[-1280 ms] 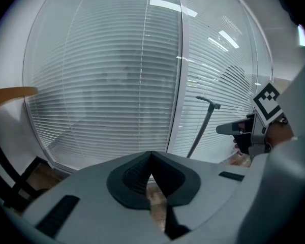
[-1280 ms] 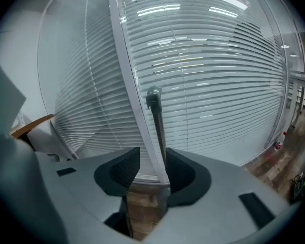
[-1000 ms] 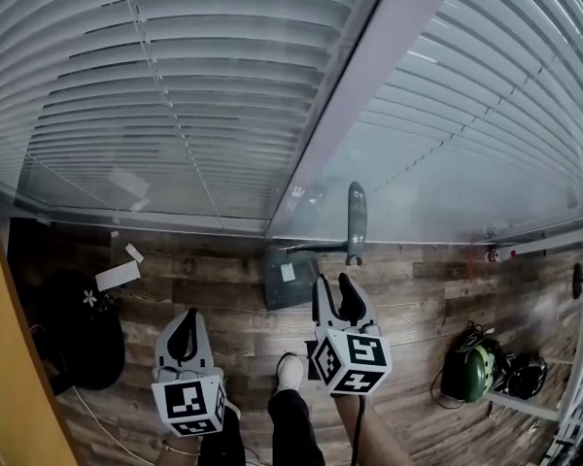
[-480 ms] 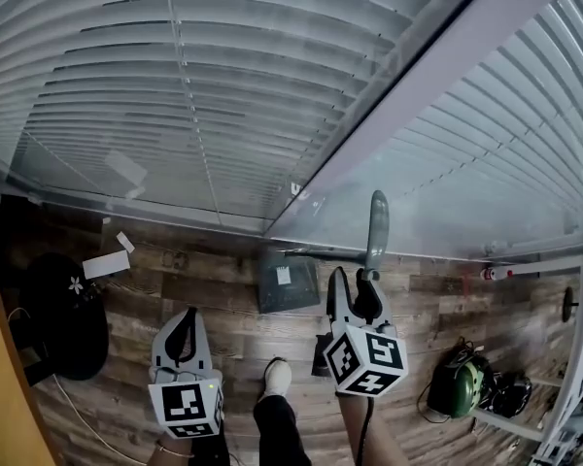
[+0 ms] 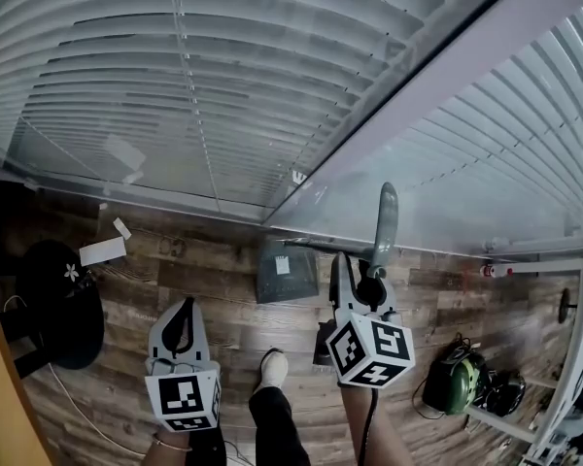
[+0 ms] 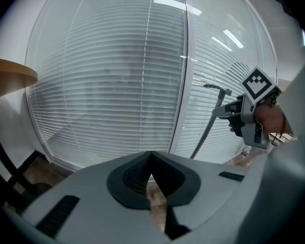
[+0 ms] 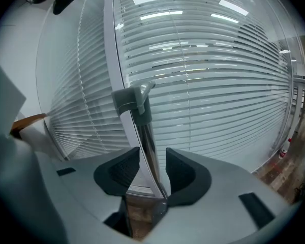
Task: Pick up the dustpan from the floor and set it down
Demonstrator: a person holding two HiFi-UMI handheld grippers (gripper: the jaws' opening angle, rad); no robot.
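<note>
Right gripper (image 7: 151,173) clamped tight on the dustpan (image 5: 287,272) handle (image 7: 142,136), pan low by the floor's (image 5: 214,299) window edge; left gripper (image 6: 151,159) pinched closed, empty.

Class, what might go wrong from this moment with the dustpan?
The right gripper holds the thin handle near its top, tilted between the pads; it may slip or twist. The pan is far below the grip and close to the glass, so it may swing into it.
</note>
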